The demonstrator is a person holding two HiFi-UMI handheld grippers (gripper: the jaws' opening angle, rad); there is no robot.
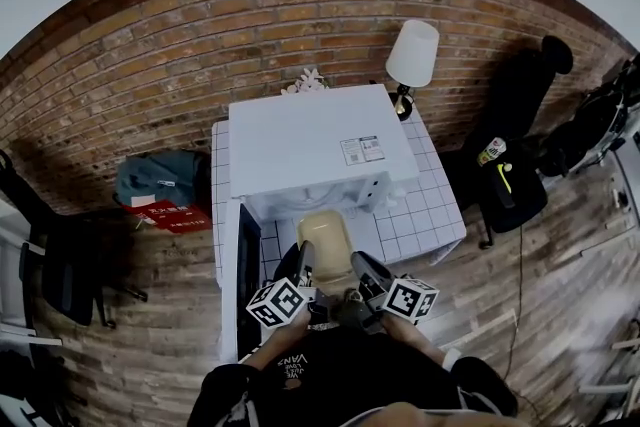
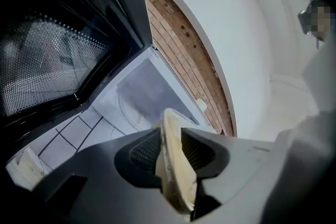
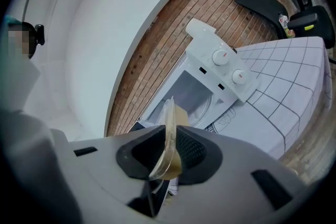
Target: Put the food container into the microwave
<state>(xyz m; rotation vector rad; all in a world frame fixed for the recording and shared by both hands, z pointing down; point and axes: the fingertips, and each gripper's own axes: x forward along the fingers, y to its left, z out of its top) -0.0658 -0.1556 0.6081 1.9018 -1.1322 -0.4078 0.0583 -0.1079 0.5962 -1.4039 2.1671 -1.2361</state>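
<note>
A pale yellow food container with a clear lid hangs in front of the white microwave, just before its open cavity. My left gripper is shut on the container's left rim. My right gripper is shut on its right rim. The microwave's dark door stands swung open to the left. In the left gripper view the door's mesh window and the white cavity show. The right gripper view shows the cavity and two knobs.
The microwave stands on a small white tiled table against a brick wall. A white lamp is at the table's back right. A black chair is to the right, a chair and bags to the left.
</note>
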